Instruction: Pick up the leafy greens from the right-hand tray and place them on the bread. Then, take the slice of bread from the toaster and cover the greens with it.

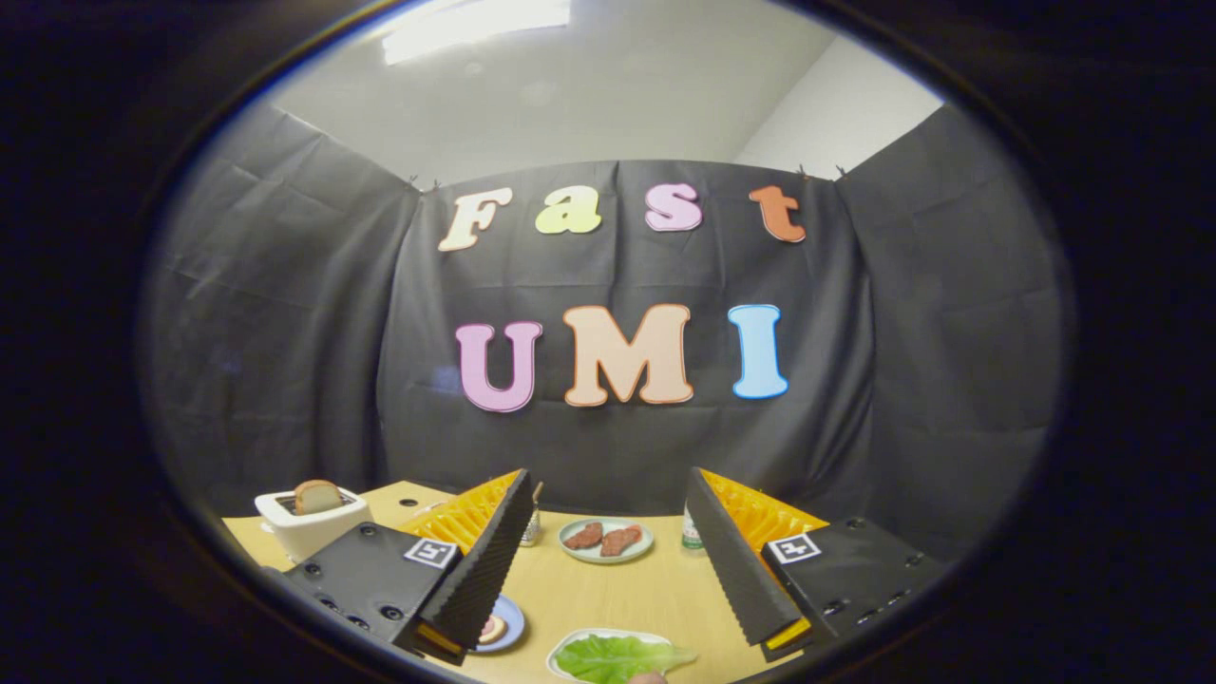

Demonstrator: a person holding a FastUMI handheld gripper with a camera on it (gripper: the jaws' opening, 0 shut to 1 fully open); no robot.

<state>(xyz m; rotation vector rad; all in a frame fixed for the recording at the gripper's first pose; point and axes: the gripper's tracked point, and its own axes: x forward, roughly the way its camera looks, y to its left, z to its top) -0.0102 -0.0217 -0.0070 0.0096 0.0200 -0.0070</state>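
Hand-held gripper (pixel 608 560) fingers spread wide apart, nothing between them, raised above wooden counter (pixel 608 594). Leafy greens (pixel 622 657) lie on white tray (pixel 562 654) just below and between fingers, close to camera. Small blue plate (pixel 503 624) with round food piece beside left finger, partly hidden by it. White toaster (pixel 309 522) far left on counter, bread slice (pixel 316 496) standing up in its slot. Beyond fingers, pale plate (pixel 606 541) carrying two brown meat pieces. Green-labelled bottle (pixel 692 532) just past right finger.

bare table (pixel 608 594) between the spread gripper (pixel 608 579) fingers, meat plate (pixel 606 541) beyond.
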